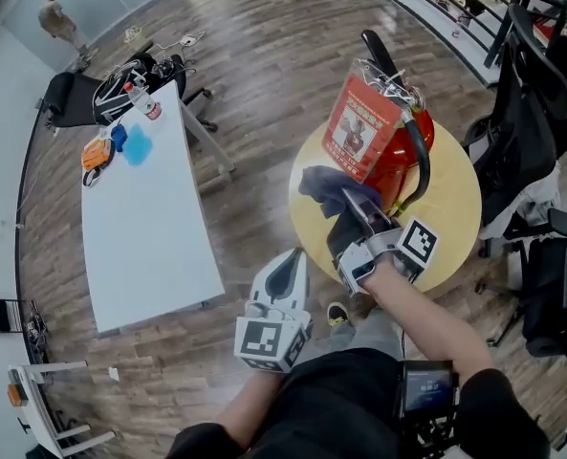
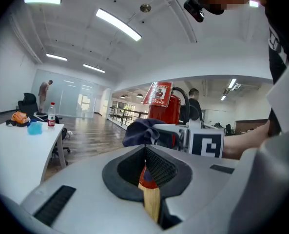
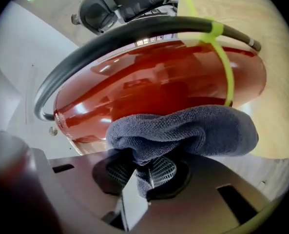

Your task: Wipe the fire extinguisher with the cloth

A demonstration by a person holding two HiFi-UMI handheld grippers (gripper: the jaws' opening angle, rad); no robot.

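A red fire extinguisher point(image 1: 398, 146) with a black hose and a red tag stands on the round wooden table point(image 1: 455, 204). In the right gripper view its red body point(image 3: 159, 87) fills the frame. My right gripper point(image 1: 355, 208) is shut on a dark blue-grey cloth point(image 1: 329, 187), and the bunched cloth point(image 3: 183, 133) presses against the extinguisher's side. My left gripper point(image 1: 285, 280) hangs apart, below and left of the table, jaws together with nothing between them. The extinguisher point(image 2: 163, 106) and cloth point(image 2: 142, 130) show beyond it in the left gripper view.
A long white table point(image 1: 144, 228) at left carries a bottle point(image 1: 145, 101), a blue object and an orange item. Black office chairs point(image 1: 527, 132) stand at the right. A person point(image 1: 61, 22) stands far off at top left. Wooden floor surrounds the tables.
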